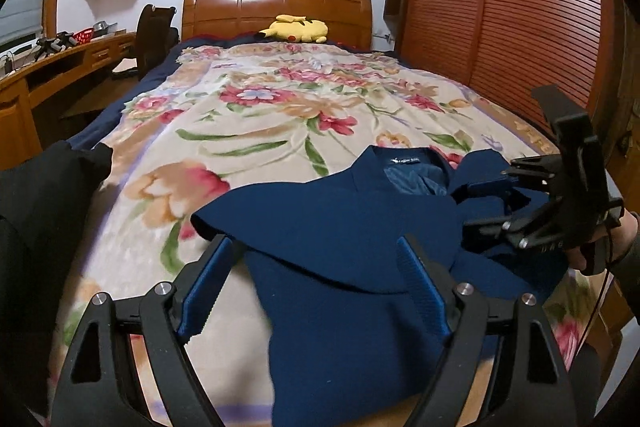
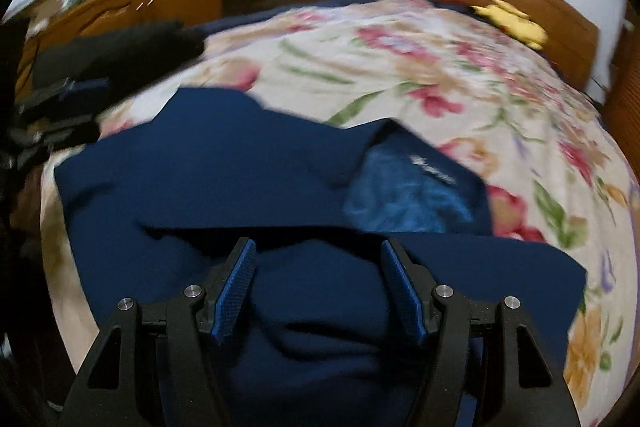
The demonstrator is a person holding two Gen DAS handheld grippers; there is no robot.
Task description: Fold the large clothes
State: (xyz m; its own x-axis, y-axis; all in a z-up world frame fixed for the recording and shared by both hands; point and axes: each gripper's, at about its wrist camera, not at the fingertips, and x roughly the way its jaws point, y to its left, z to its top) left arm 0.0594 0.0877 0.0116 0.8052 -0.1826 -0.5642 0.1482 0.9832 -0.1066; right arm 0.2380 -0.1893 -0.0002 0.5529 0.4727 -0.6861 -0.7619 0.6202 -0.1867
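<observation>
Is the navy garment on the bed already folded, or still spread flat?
Partly folded: the navy garment has its side panels lapped over its middle, collar and label exposed, on the floral blanket. Not a compact stack.

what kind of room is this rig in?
A home bedroom, most likely. A bed with a flowered cover and wooden headboard fills the view, a slatted wooden wardrobe stands beside it, and a desk runs along the other wall.
</observation>
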